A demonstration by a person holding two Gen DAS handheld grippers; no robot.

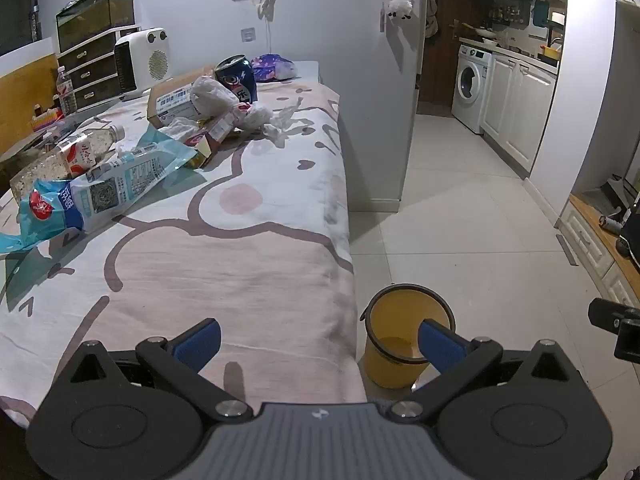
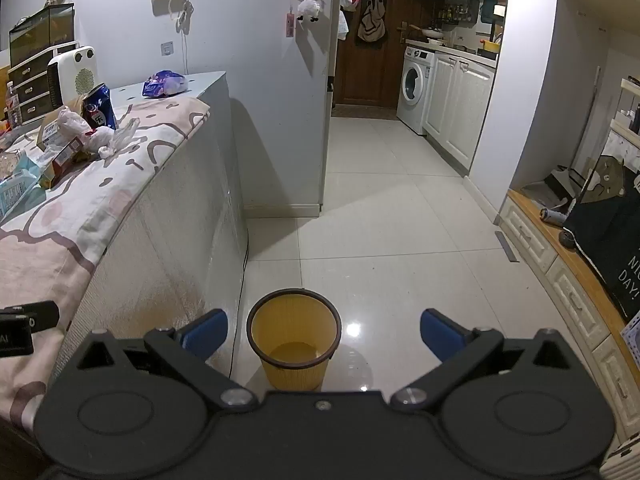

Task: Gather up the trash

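Trash lies on a table under a pink patterned cloth [image 1: 240, 264]: a blue can [image 1: 237, 80], crumpled white bags [image 1: 224, 100], a cardboard box [image 1: 172, 100], a light-blue wrapper [image 1: 100, 188] and a clear bottle [image 1: 86, 148]. A yellow bin [image 1: 404, 340] [image 2: 294, 336] stands on the floor beside the table, with nothing visible inside. My left gripper [image 1: 318, 344] hangs open over the table's near corner, nothing between its blue pads. My right gripper [image 2: 324, 334] stands open above the floor, and the bin shows between its fingers farther down.
A white heater [image 1: 142, 62], a drawer chest [image 1: 92, 72] and a glass tank [image 1: 96, 14] stand behind the table. A purple packet [image 1: 274, 66] lies at its far end. White tiled floor [image 2: 380, 208] leads to a washing machine [image 2: 416, 88] and cabinets; a low wooden-topped unit [image 2: 560, 256] is at the right.
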